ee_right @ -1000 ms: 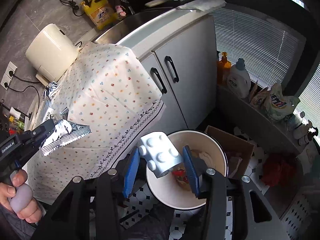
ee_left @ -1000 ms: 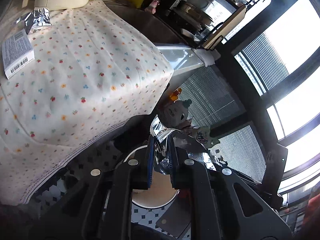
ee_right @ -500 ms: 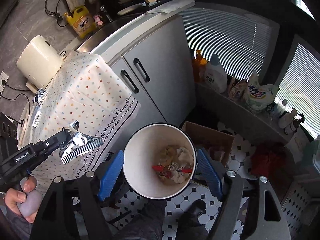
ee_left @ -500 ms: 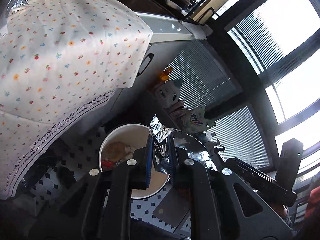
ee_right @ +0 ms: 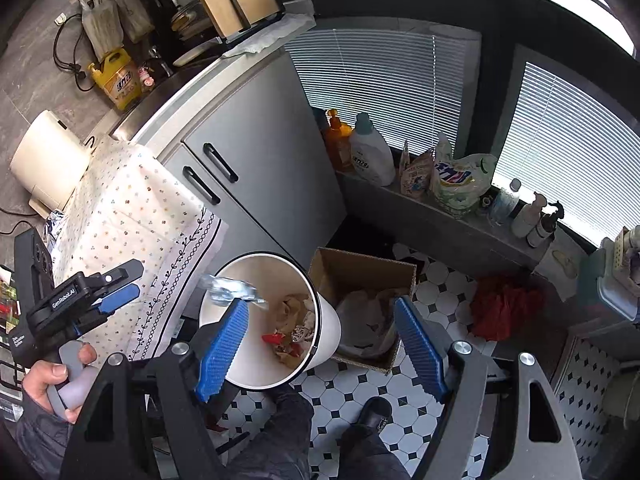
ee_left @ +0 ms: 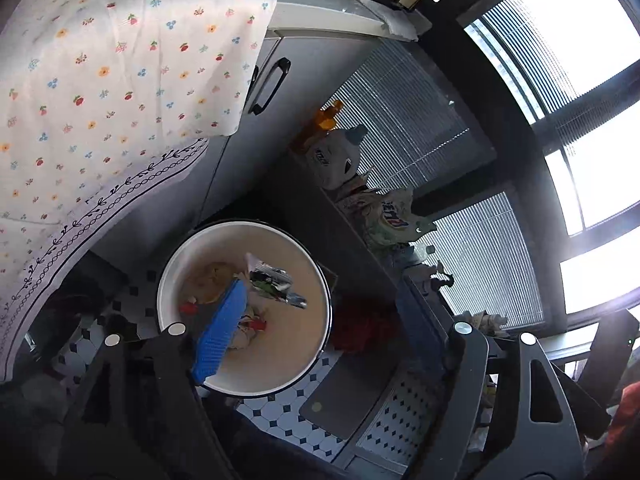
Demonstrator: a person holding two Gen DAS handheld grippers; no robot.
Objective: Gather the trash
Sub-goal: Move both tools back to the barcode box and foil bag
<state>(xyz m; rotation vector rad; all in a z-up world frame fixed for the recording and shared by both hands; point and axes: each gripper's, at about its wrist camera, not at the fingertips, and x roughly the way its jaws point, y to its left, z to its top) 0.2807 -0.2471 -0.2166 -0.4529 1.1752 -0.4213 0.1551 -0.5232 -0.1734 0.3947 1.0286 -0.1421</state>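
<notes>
Left hand-held gripper (ee_left: 320, 332): jaws spread wide, nothing between them, poised above the bin (ee_left: 172, 280). In the right wrist view the same gripper (ee_right: 120, 286) appears at left, its 2 blue pads parted, with the person's hand (ee_right: 56, 376) on the grip. Right hand-held gripper (ee_right: 320, 344): jaws wide, holding nothing, framing the bin (ee_right: 328, 320) from above. Foil wrapper (ee_left: 274, 280): inside the bin's mouth, over paper scraps and red bits; in the right wrist view the wrapper (ee_right: 230, 290) appears blurred at the bin's left rim. Cardboard box (ee_right: 360, 276): on the tiled floor (ee_right: 436, 280), just right of the bin. Floral cloth (ee_right: 132, 208): draped over the desk at left, beside the grey cabinet (ee_right: 256, 140).
</notes>
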